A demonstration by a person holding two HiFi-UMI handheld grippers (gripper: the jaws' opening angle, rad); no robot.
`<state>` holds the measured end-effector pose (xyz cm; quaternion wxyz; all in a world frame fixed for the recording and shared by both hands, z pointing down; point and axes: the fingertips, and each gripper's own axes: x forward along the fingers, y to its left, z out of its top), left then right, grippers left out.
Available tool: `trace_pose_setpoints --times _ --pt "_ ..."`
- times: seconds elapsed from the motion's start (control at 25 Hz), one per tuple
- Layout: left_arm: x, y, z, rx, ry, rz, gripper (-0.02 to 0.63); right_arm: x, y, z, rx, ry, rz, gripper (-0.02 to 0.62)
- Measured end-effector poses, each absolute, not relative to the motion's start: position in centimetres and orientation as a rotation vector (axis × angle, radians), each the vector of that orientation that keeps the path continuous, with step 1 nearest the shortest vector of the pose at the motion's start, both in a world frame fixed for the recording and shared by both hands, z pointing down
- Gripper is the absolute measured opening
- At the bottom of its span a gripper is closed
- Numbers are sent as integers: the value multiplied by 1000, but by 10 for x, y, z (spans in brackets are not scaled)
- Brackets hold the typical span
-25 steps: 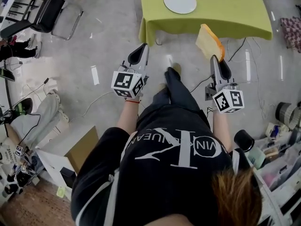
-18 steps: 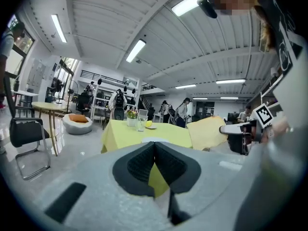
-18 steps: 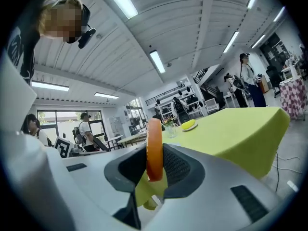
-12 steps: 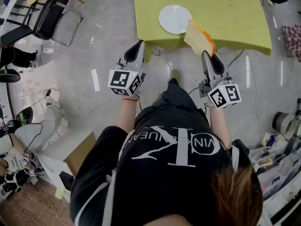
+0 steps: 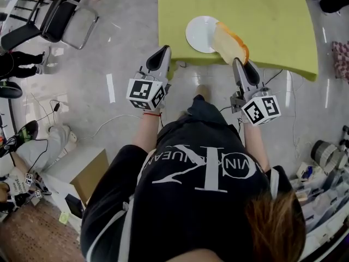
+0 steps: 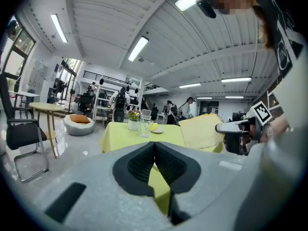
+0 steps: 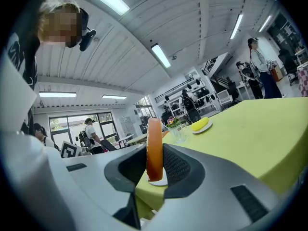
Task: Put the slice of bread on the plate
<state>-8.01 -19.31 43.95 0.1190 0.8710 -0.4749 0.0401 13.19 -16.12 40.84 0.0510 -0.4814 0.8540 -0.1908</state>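
Grey polished floor shows glare streaks and loose cables; a bench draped in yellow-green cloth stands ahead; a black chair sits far left, a cardboard box lower left; the white ribbed ceiling carries strip lights; tall windows brighten the far wall.

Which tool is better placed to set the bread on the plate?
Right. The right tool grips the bread slice, held near the plate on the green table; the left tool is shut, empty.
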Motion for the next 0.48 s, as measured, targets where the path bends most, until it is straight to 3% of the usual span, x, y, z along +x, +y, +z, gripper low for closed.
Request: trace_pose_setpoints --times 0.48 --pt "-78 -207 449 2483 -1453 144 11 109 -199 425 -1231 2571 -916 94"
